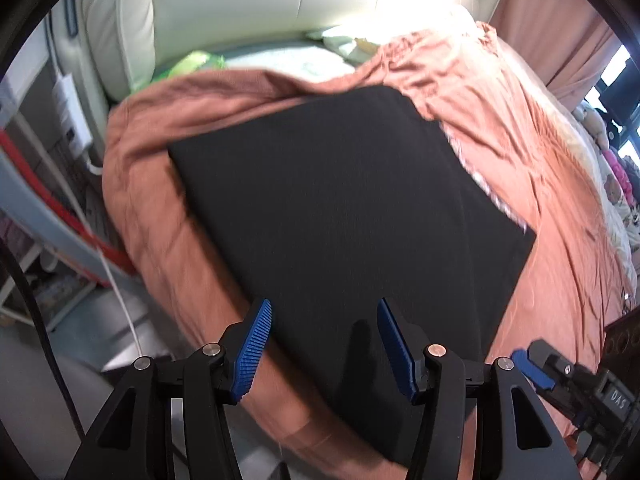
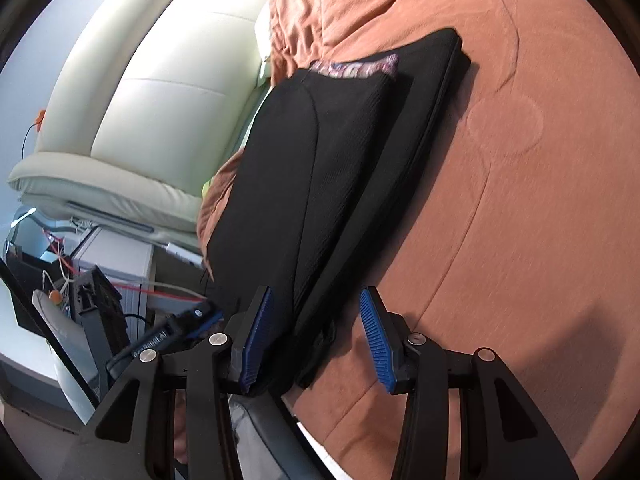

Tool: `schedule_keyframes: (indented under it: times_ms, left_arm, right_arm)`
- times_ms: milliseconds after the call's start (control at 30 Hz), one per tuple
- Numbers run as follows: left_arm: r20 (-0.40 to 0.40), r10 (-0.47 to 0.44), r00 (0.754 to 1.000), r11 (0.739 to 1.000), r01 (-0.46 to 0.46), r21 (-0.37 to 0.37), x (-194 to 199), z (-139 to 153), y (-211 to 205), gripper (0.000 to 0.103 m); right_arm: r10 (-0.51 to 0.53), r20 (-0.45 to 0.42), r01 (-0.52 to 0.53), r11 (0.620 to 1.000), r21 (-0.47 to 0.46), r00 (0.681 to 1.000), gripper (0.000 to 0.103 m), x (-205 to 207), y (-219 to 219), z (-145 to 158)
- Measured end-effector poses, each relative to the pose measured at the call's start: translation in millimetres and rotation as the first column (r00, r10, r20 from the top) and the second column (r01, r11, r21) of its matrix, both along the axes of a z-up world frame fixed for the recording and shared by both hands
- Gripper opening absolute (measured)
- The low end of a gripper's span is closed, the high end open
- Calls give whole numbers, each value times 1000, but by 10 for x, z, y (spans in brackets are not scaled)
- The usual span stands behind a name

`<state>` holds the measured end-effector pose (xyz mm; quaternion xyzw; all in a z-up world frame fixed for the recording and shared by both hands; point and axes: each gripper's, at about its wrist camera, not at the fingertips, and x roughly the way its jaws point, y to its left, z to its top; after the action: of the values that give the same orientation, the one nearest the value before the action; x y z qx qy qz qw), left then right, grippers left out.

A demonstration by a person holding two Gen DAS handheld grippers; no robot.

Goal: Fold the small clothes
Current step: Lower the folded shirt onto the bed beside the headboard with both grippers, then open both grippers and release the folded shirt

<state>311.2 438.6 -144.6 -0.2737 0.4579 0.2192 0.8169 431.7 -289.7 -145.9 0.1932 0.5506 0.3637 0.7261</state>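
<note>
Nearest, we see the left tool [image 1: 324,348] spread, its blue pads clear of the black garment [image 1: 340,208] below. Our right tool [image 2: 316,336] is likewise spread; the garment's [image 2: 304,184] near corner lies between its pads, ungripped. The garment lies folded flat on the orange bedspread [image 2: 520,200]. Beyond stands a cream headboard [image 1: 240,4].

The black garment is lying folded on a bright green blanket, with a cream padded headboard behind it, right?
Not quite. The black garment lies folded on an orange-pink blanket, not a green one; the right wrist view shows it clearly. The cream padded headboard does stand behind it.
</note>
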Motion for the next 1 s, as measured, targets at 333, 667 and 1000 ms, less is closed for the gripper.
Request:
schedule_keyframes:
  times_ms: [333, 667, 1000]
  left_arm:
    - [38, 37, 999, 977, -28, -212, -253, -309, -335, 57]
    - [101, 143, 985, 954, -110, -280, -418, -223, -540, 7]
    - [74, 158, 985, 950, -131, -283, -335, -271, -731, 8]
  right_arm:
    - [31, -30, -29, 998, 63, 999, 37, 167, 36, -295]
    - [52, -48, -44, 988, 146, 997, 19, 230, -101, -470]
    - [3, -61, 4, 993, 117, 998, 19, 293, -355, -563]
